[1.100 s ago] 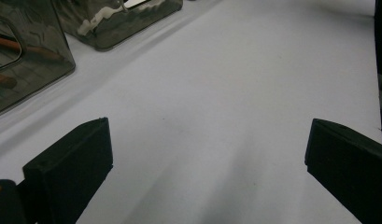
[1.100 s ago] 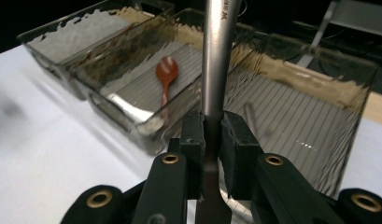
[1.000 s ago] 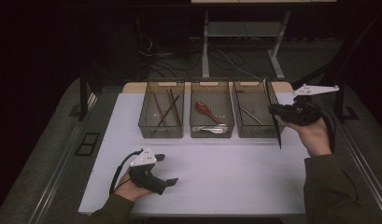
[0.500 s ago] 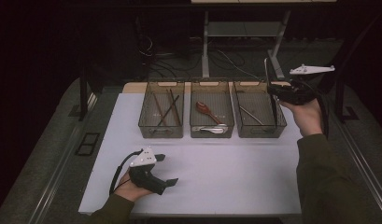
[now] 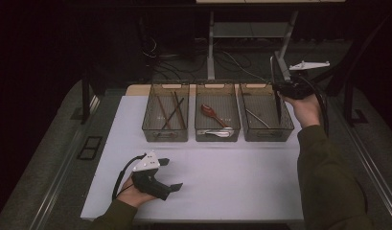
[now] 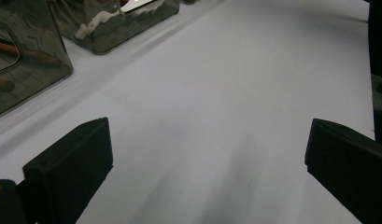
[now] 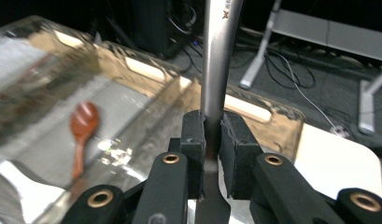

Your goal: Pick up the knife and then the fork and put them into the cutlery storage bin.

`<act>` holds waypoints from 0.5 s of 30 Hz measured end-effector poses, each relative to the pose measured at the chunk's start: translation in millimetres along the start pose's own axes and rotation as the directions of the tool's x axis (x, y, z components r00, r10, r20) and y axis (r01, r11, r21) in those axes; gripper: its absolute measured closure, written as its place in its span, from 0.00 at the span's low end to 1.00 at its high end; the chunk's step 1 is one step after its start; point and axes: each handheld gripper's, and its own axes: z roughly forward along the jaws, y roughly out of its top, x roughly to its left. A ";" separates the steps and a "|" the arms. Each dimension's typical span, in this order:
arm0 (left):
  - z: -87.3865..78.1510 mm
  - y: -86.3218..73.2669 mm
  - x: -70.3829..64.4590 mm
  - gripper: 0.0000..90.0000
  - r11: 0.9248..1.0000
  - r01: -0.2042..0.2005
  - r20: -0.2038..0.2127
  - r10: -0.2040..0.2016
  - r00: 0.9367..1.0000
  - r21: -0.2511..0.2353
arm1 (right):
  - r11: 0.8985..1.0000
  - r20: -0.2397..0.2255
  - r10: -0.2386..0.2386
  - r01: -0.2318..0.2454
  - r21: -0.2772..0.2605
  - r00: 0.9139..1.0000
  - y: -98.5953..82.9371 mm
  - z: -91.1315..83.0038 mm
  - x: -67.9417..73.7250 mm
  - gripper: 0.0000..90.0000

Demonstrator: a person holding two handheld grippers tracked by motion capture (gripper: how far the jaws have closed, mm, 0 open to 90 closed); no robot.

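My right gripper (image 5: pixel 278 88) (image 7: pixel 212 126) is shut on a long silver metal utensil (image 5: pixel 276 106) (image 7: pixel 220 56), gripping it along its flat handle. The utensil stands nearly upright over the right-hand bin (image 5: pixel 268 138), its lower end down inside the bin; which kind of utensil it is I cannot tell. My left gripper (image 5: pixel 170 174) (image 6: pixel 207 140) rests open on the white table (image 5: pixel 232 182) at the front left, with nothing between its jaws.
Three clear bins stand in a row at the table's back. The left bin (image 5: pixel 165 139) holds dark chopsticks (image 5: pixel 169 110). The middle bin (image 5: pixel 217 139) holds a red spoon (image 5: pixel 210 112) (image 7: pixel 83 121) and a white spoon (image 5: pixel 217 132). Another metal piece (image 5: pixel 256 117) lies in the right bin.
My right gripper has moved up and toward the back over the right bin, carrying the metal utensil with it. The left gripper has stayed still.
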 end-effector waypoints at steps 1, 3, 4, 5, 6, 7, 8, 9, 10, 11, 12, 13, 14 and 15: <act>0.1 0.0 -0.1 0.00 1.000 0.002 0.000 -0.002 1.000 0.000 | 1.000 0.004 0.002 -0.002 0.008 1.000 -1.6 2.5 -2.0 0.89; 0.2 0.0 -0.3 0.00 1.000 -0.001 0.000 0.001 1.000 -0.002 | 1.000 0.018 0.005 -0.006 0.022 1.000 -4.8 7.1 -5.4 0.89; 0.3 -0.1 -0.4 0.00 1.000 0.000 -0.001 0.000 1.000 -0.001 | 0.999 0.011 0.011 -0.011 0.030 1.000 -6.4 9.6 -7.1 0.89; 0.6 -0.1 -0.3 0.00 1.000 0.001 -0.001 -0.001 1.000 -0.001 | 0.999 0.012 0.010 -0.010 0.036 1.000 -8.0 12.4 -8.2 0.89; 0.7 -0.1 -0.3 0.00 1.000 0.001 -0.001 -0.001 1.000 -0.001 | 0.999 0.017 0.010 -0.010 0.043 1.000 -9.3 15.1 -8.1 0.89; 0.7 -0.2 -0.3 0.00 1.000 0.001 -0.001 -0.001 1.000 0.000 | 0.999 0.018 0.004 -0.005 0.052 1.000 -10.5 17.6 -8.2 0.89; 0.9 -0.2 -0.3 0.00 1.000 0.000 -0.001 0.000 1.000 0.000 | 0.998 0.019 0.001 -0.003 0.059 1.000 -11.7 20.0 -8.1 0.89; 1.0 -0.2 -0.3 0.00 1.000 0.000 -0.001 0.000 1.000 0.000 | 0.998 0.023 -0.003 0.002 0.067 1.000 -12.8 22.3 -7.9 0.89; 1.1 -0.2 -0.4 0.00 1.000 0.000 -0.001 0.000 1.000 0.000 | 0.997 0.030 -0.017 0.014 0.075 0.999 -14.1 24.6 -7.8 0.89; 1.2 -0.3 -0.3 0.00 1.000 -0.001 0.000 0.001 1.000 -0.001 | 0.996 0.035 -0.021 0.018 0.086 0.999 -15.2 26.6 -7.9 0.89; 1.4 -0.5 -0.3 0.00 1.000 0.003 0.001 -0.003 1.000 -0.001 | 0.995 0.035 -0.022 0.019 0.094 0.999 -16.4 28.2 -8.8 0.89; 1.7 -0.6 -0.3 0.00 1.000 0.002 0.002 -0.002 1.000 0.001 | 0.995 0.035 -0.022 0.019 0.101 0.999 -17.5 29.3 -9.5 0.89; 2.0 -0.7 -0.6 0.00 1.000 0.006 0.004 -0.006 1.000 -0.001 | 0.994 0.033 -0.022 0.018 0.107 0.999 -18.6 30.4 -10.7 0.89; 2.0 -0.7 -0.6 0.00 1.000 0.005 0.005 -0.005 1.000 -0.002 | 0.993 0.028 -0.019 0.016 0.116 0.999 -19.9 31.5 -11.9 0.89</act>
